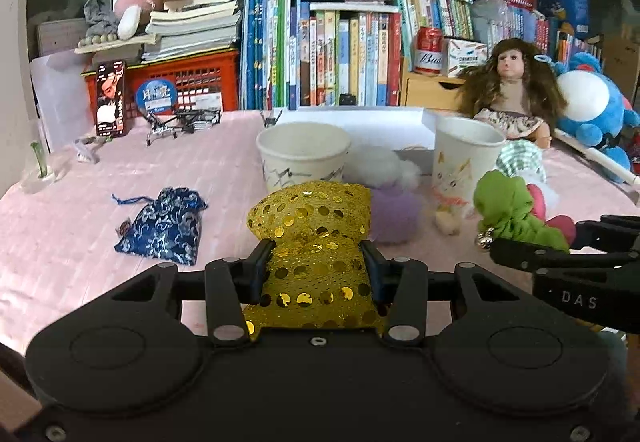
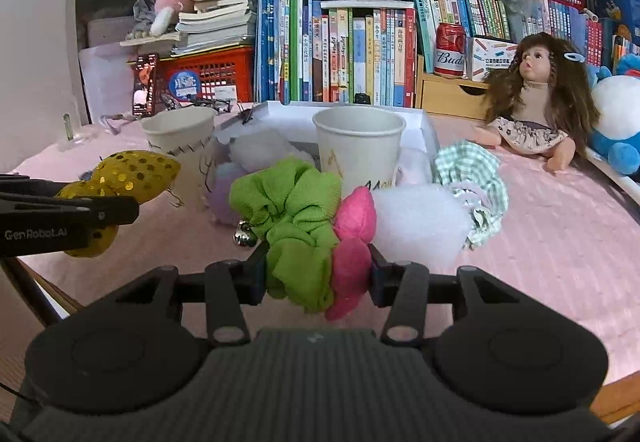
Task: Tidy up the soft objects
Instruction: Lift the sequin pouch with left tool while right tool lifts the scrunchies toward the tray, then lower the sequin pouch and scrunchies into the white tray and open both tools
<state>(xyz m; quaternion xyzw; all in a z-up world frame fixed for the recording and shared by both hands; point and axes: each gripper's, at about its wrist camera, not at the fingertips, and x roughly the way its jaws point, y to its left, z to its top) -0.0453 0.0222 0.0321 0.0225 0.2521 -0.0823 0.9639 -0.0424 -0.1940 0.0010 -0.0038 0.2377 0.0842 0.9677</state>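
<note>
Your left hand-held gripper [image 1: 318, 262] is closed tight on the gold sequined pouch [image 1: 312, 238], pinching it at the waist so the mesh bulges above and below the jaws, just in front of the left paper cup [image 1: 303, 154]. Your right hand-held gripper [image 2: 318, 268] is clamped on two things at once: the green scrunchie [image 2: 294, 210] and a pink felt piece [image 2: 352, 242], squeezed side by side just in front of the cat-print paper cup [image 2: 358, 146].

The double grasp is your main risk. The pink felt sits at the edge of the pinch, against the right jaw, and could slip out when you lift or tilt. The scrunchie is springy, ruffled fabric; it may snag the cup rim or drag the light cup over as you drop it in. Its small metal bell [image 2: 245, 236] dangles loose and can catch on things. The sequined mesh is slick and floppy, so the pouch may slide through the jaws if you ease your grip early.

Around the cat-print cup, white fluffy stuffing [image 2: 416, 220] and a green gingham scrunchie [image 2: 474, 182] lie to its right, and a lilac pompom [image 2: 224, 198] sits to its left; all are easily swept along. A blue brocade pouch [image 1: 162, 226] lies flat on the pink ribbed cloth of the desk [image 1: 80, 226], well to the left of the left cup.
</note>
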